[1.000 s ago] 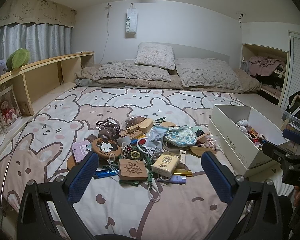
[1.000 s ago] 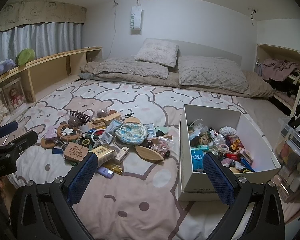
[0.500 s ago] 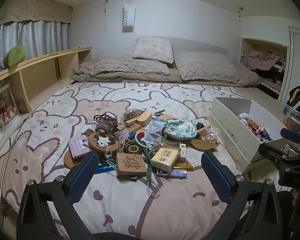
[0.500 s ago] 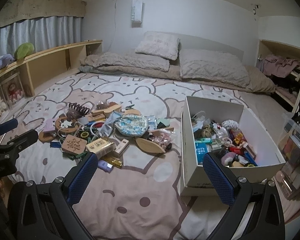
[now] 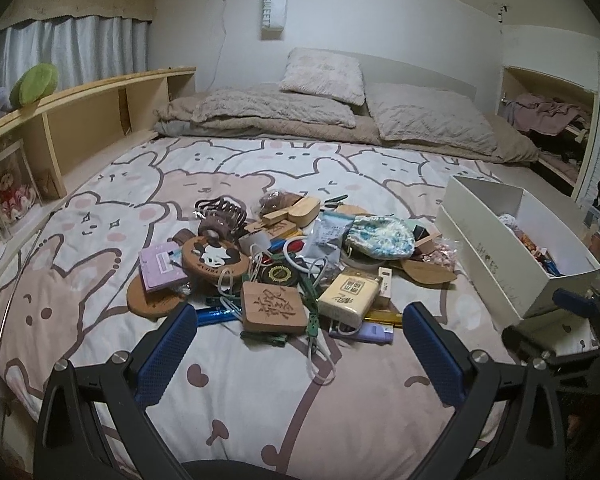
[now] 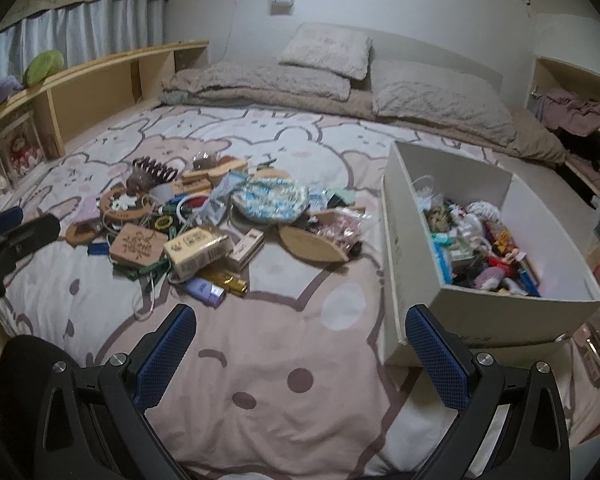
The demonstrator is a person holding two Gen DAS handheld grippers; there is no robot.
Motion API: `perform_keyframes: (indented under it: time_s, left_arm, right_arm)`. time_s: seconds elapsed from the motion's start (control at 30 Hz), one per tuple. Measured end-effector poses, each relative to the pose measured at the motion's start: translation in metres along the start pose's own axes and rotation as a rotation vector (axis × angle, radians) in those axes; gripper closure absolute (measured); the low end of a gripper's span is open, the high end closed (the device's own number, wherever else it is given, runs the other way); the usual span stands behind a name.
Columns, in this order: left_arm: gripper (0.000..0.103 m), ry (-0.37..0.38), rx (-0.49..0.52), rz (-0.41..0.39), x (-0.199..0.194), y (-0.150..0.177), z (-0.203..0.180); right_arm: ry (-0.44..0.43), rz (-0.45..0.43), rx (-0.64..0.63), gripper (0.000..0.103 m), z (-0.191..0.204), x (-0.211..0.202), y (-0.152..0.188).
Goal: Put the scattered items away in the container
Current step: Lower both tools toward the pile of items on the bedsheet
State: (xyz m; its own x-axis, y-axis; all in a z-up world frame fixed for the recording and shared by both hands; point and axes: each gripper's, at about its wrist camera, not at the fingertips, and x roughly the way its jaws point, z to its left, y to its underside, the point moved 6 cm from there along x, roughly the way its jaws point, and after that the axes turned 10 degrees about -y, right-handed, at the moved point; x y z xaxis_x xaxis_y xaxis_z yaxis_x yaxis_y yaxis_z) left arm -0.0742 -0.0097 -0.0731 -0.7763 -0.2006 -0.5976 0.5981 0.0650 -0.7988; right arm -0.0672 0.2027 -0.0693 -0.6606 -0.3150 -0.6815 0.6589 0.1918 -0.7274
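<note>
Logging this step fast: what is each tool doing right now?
Left tool: open, holding nothing, above the pile's near edge.
Right tool: open, holding nothing, over bare bedsheet.

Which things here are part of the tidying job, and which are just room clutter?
Job:
pile of small items
white box
left gripper, open
right gripper, open

Not the job:
pillows
wooden shelf
green plush

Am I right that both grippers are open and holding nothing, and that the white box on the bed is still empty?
Not quite: the white box is not empty; the right wrist view shows many small items already inside. The rest holds: the left gripper and right gripper are open and holding nothing.
</note>
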Motion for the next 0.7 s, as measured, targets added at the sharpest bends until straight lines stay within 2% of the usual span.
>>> perform_keyframes:
  time_s: [0.47,0.7]
  left_arm:
    - [0.000,0.004,-0.039,0.074,0.024,0.007,0.016]
    - [0.000,0.000,-0.062,0.082,0.028,0.005,0.034]
  right_arm:
    - [-0.060,0.134,-0.028,0.000,0.024,0.055,0.033]
    - [-0.105,0.194,-0.032,0.000,0.039,0.077,0.048]
